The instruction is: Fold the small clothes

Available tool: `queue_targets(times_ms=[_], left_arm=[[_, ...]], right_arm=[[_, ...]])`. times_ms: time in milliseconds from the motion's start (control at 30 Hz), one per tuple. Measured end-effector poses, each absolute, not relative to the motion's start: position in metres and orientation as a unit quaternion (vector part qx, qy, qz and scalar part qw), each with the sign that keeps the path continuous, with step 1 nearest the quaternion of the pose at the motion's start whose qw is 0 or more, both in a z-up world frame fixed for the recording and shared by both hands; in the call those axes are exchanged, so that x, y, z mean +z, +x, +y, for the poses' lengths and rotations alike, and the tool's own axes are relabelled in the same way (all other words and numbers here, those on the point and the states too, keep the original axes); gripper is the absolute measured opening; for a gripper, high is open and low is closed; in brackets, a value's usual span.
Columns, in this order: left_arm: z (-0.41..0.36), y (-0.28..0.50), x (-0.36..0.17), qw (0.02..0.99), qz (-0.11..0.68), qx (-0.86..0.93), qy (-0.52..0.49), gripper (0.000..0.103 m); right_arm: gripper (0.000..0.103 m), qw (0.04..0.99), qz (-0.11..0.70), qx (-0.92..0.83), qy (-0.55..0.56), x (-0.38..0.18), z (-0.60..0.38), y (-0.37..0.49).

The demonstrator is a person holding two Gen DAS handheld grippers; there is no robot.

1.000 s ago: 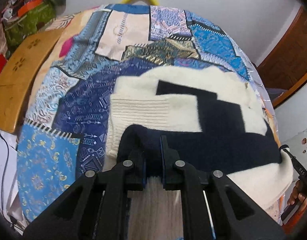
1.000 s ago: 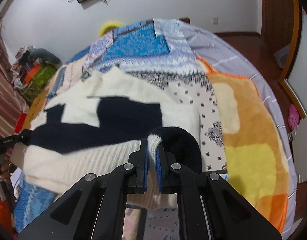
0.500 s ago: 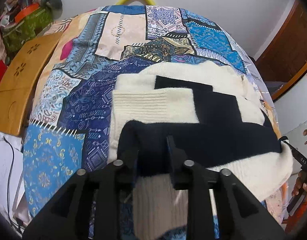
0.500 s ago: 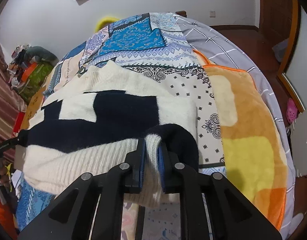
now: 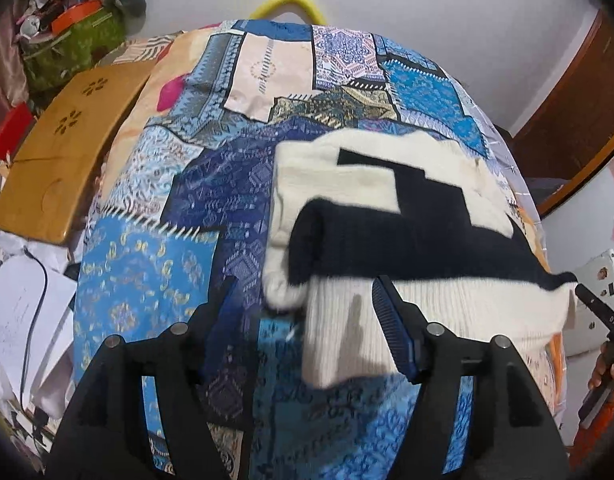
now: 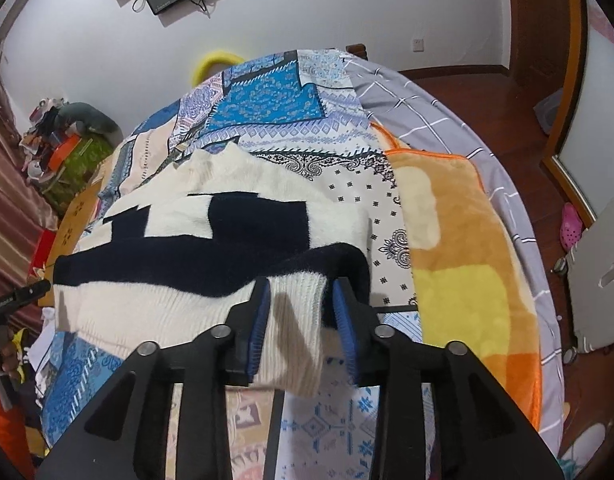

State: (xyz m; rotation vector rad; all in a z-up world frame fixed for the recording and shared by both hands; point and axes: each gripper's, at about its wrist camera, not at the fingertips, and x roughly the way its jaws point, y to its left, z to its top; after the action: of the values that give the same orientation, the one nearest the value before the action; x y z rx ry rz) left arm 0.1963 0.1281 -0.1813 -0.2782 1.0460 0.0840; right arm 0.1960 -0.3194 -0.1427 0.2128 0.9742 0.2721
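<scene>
From the left wrist camera, the cream-and-navy sweater [image 5: 407,216] lay folded on the patchwork bedspread [image 5: 155,280], toward the bedspread's right side as that view showed it, with its ribbed cream hem [image 5: 347,332] hanging off the near edge of the fold. The left gripper [image 5: 307,320] was spread pretty wide and still opening; the hem sat between the jaws, closer to the right-hand finger [image 5: 395,328], but neither pad was pressing on it, so it wasn't gripping anything. A wooden board [image 5: 63,152] lay just off the bedspread's left edge, and a hand on a black handle [image 5: 605,360] poked in at the far right past the sweater. Switching to the right wrist camera, the same sweater [image 6: 227,240] sat on the bedspread's [image 6: 267,100] left half, with an orange-and-yellow fleece blanket [image 6: 459,272] lying just beside it to the right. The right gripper [image 6: 301,316] was only partly apart and opening, with a cream ribbed cuff [image 6: 295,320] sitting between the blue pads [image 6: 341,320]. There was a visible gap on the right-hand side, and I honestly couldn't tell whether the left-hand pad touched the knit.
</scene>
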Motion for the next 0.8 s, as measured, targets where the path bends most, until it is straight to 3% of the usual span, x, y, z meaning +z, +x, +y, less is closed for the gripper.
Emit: queue_targets(times_ms=[100,600,800], left_arm=[[0.127,0.188,-0.190,0.848,0.511,0.039,-0.135,0.067],[0.106,0.183,-0.212,0.835,0.535,0.007,-0.127,0.066],[0.101,0.189,-0.220,0.828,0.546,-0.003,-0.128,0.047]], right_arm=[[0.036,0.869,0.466,0.129,0.104,-0.144,-0.322,0.189],[0.037,0.850,0.493,0.147,0.117,-0.174,-0.319,0.172],[0.033,0.849,0.489,0.166,0.112,-0.173,-0.310,0.178]])
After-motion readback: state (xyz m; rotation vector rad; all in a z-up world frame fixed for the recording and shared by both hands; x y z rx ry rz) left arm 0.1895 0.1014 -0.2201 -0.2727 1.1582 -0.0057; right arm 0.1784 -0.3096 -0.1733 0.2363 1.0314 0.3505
